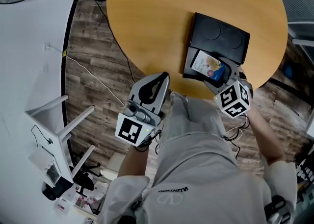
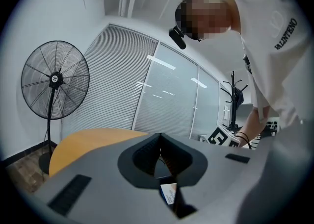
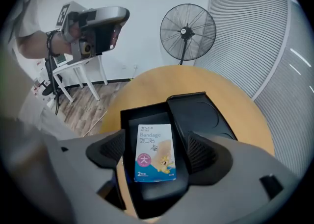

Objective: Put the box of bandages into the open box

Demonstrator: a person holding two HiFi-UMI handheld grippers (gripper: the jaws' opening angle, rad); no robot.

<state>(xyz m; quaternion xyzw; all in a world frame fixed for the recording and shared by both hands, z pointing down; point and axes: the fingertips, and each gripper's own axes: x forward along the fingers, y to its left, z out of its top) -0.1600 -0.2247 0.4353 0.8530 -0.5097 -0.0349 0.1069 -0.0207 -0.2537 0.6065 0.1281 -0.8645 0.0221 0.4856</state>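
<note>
Round table [image 3: 196,78], bandage box [image 3: 155,152] inside open black box [image 3: 147,116], right fingers [image 3: 203,152] wide, left fingers [image 2: 142,157] closed.

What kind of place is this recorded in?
Probably an office or meeting room. It has glass partitions with blinds, a round wooden table, and a pedestal fan standing on a wood-look floor.
</note>
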